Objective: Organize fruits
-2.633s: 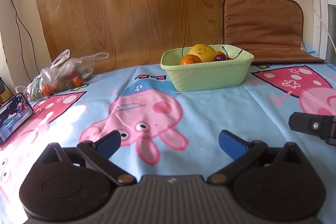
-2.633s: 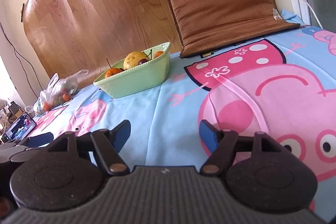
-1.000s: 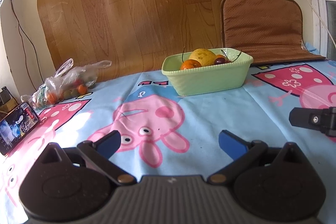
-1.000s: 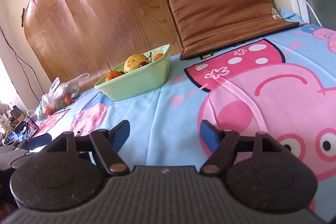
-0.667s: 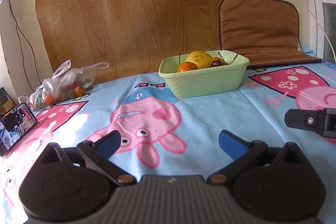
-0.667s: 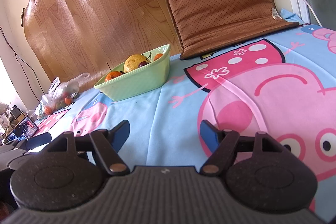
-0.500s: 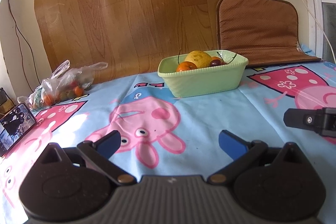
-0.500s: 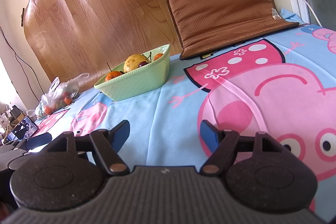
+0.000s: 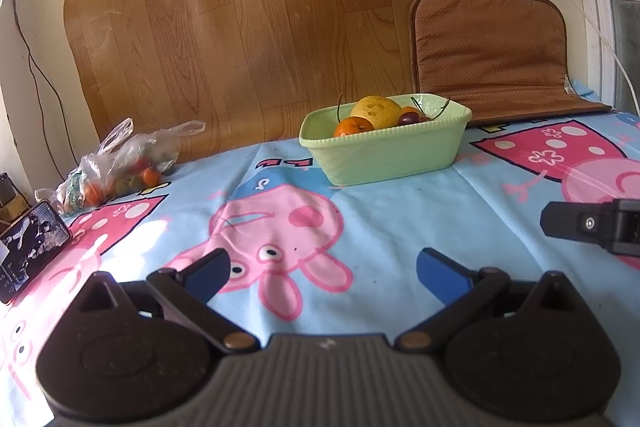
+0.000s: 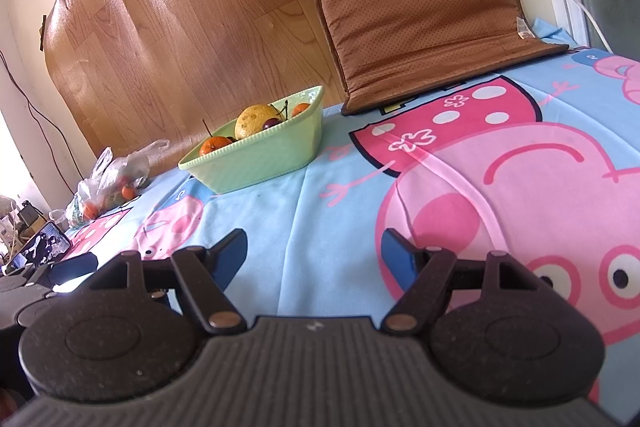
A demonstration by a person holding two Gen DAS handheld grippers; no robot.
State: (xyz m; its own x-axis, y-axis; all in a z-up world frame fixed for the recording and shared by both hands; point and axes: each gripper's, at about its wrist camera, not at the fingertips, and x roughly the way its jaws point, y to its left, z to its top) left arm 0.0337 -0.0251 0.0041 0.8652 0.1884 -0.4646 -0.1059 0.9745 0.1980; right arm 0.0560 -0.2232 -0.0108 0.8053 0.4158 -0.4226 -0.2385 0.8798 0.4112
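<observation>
A: Left wrist view first. What is the claw doing?
B: The left gripper [image 9: 322, 269] hangs over the cartoon-pig bedsheet [image 9: 384, 215] with its blue fingertips [image 9: 208, 273] spread wide and nothing between them. It holds nothing.
A: And the fruit?
B: A pale green dish [image 9: 386, 143] sits toward the far edge of the sheet, just in front of the wood-pattern board [image 9: 248, 23]. In it lie a yellow pear [image 9: 376, 111], an orange mandarin [image 9: 352, 127] and dark cherries [image 9: 408, 117] with stems sticking up. More fruit is bundled in a clear plastic bag [image 9: 116, 163] near the far left corner.
A: Anything else there?
B: A phone [image 9: 30, 251] leans at the left edge, a brown cushion [image 9: 490, 51] stands at the far right, and a black part of the right gripper [image 9: 592, 225] pokes in from the right edge, well apart from the dish.
A: Now the right wrist view.
B: The right gripper [image 10: 314, 255] is also open, its blue tips apart and empty, over bare sheet [image 10: 460, 163] printed with a large pink pig.
A: Where is the dish here?
B: The green dish [image 10: 260, 155] lies ahead and to the left, near the far edge, with the pear [image 10: 256, 121], mandarin [image 10: 212, 145] and a cherry [image 10: 271, 123] showing above its rim. The bag [image 10: 108, 183] is farther left, the phone [image 10: 40, 247] at the left edge, and the cushion [image 10: 424, 15] leans at the far right. The left gripper's [image 10: 60, 273] blue tip shows at the lower left
</observation>
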